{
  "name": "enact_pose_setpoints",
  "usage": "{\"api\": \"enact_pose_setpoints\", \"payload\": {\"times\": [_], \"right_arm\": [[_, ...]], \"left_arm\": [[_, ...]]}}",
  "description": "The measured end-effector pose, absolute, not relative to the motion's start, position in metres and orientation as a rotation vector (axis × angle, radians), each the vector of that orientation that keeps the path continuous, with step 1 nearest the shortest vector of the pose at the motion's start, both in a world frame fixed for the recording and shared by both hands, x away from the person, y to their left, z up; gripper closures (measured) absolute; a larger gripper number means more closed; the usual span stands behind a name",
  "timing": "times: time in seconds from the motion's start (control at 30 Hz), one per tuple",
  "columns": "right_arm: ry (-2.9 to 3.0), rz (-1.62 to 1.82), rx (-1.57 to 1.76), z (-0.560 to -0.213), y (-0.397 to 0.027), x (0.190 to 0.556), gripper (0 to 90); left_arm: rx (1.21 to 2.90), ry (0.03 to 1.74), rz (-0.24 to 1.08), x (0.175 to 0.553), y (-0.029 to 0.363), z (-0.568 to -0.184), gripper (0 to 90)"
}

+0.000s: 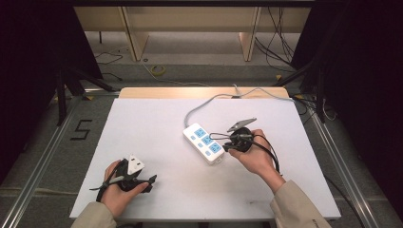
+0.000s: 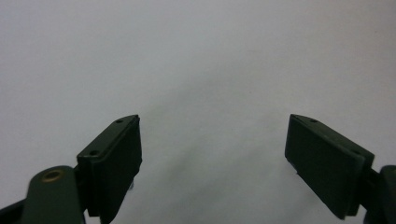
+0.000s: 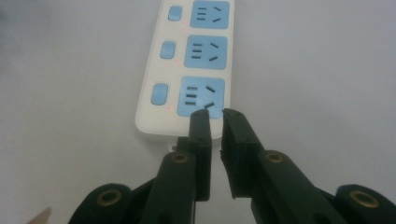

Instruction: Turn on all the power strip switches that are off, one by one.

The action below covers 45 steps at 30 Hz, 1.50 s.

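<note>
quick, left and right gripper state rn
left gripper: open, holding nothing, over bare table.
right gripper: nearly shut, nothing between jaws, at the power strip.

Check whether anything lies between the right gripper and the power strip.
Nothing visible does. The right gripper hangs at the near end of the power strip, its nearly closed jaws just over the end socket, with bare table around.

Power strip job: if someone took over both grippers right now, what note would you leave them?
Left gripper: open, holding nothing, over bare table at the near left.
Right gripper: jaws nearly shut with a narrow gap, nothing between them, tips at the near end of the power strip, by its nearest socket.
Strip lies mid-table, its cord running to the far edge; all three sockets have nothing plugged in.
Done: nothing visible. Left: whatever is meant for the strip.
</note>
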State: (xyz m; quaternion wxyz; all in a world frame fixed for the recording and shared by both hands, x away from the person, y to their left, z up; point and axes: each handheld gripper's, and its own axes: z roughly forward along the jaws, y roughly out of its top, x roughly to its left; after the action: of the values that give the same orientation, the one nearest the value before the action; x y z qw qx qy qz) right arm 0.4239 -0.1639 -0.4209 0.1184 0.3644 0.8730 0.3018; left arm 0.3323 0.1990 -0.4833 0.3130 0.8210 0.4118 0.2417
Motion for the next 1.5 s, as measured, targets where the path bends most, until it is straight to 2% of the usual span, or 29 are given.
{"api": "enact_pose_setpoints", "payload": {"times": [0.87,1.5], "right_arm": [[2.475,0.914,1.159,-0.426,-0.207,0.408,72.8],[2.368,0.995,1.197,-0.437,-0.233,0.392,55.7]], "left_arm": [[2.166,1.092,0.637,0.332,0.199,-0.484,18.9],[2.162,1.102,0.635,0.332,0.201,-0.484,18.9]]}}
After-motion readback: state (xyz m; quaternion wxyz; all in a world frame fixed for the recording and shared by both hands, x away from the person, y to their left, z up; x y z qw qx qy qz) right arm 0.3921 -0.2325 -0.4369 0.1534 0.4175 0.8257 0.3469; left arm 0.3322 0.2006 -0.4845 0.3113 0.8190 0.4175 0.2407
